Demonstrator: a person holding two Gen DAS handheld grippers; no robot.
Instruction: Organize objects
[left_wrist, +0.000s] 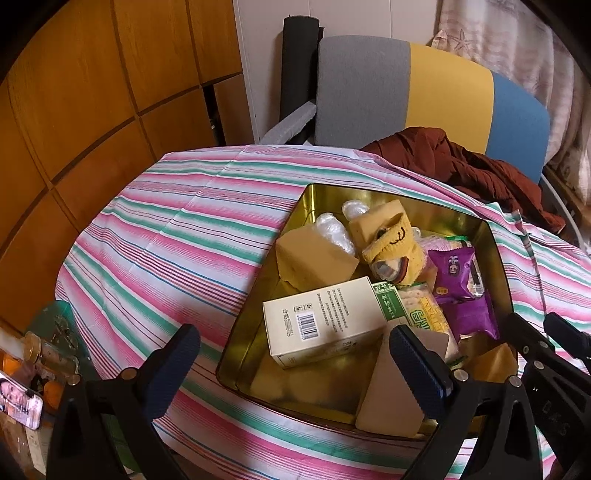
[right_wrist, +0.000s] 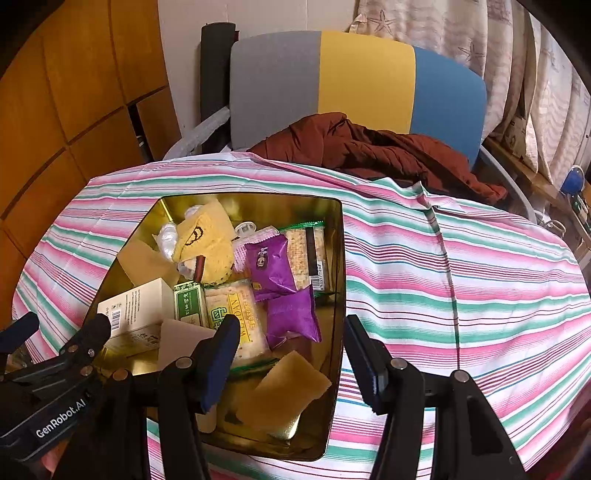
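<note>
**Tin filled, both hand-held grippers empty**

The gold rectangular metal tin (right_wrist: 334, 236) lies ahead of both hand-held grippers on the striped-cloth table (right_wrist: 480, 273), packed with purple snack packets (right_wrist: 273, 269), a cream cardboard box (left_wrist: 317, 317) and a yellow knitted sock (left_wrist: 388, 236). Left hand-held gripper (left_wrist: 291, 369) and right hand-held gripper (right_wrist: 291, 354) hover wide, holding nothing. Nothing loose remains outside; sorting looks nearly done.

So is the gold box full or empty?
Pretty full. The gold tin has no lid on, and purple snack packets, a white carton and a yellow sock are piled inside.
</note>
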